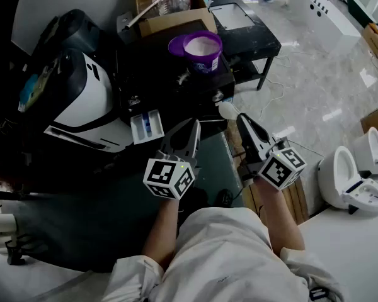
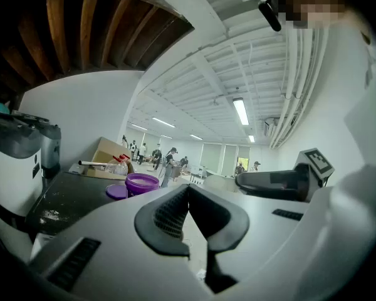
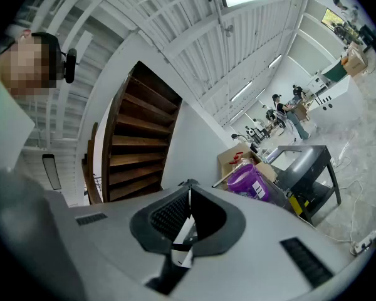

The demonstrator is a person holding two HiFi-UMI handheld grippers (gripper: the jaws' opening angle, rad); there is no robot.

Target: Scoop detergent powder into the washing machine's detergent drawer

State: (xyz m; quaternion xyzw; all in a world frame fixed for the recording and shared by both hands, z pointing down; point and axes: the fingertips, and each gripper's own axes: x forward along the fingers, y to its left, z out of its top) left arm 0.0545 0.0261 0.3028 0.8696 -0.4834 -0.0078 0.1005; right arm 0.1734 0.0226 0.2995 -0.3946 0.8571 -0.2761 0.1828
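The fingers of the right gripper (image 1: 244, 122) are clenched on the thin handle of a white scoop (image 1: 228, 111), whose bowl is seen at the tip at 11 o'clock; in the right gripper view the handle (image 3: 185, 229) is pinched between the closed pads. The fingers of the left gripper (image 1: 190, 131) are pressed together with nothing between them, as is shown in the left gripper view (image 2: 188, 190). The purple detergent tub (image 1: 203, 50) is set open on the dark table (image 1: 151, 74) at 12 o'clock from both grippers, white powder visible inside, with its lid (image 1: 175, 43) just beside it at 9 o'clock. The detergent drawer (image 1: 146, 126) is pulled out of the washing machine (image 1: 82, 99) at 9 o'clock from the left gripper, which lies between the scoop and the drawer. A cardboard box (image 1: 170, 5) is placed behind the tub at 11 o'clock, and toilets (image 1: 356, 181) are seen on the floor at 3 o'clock.
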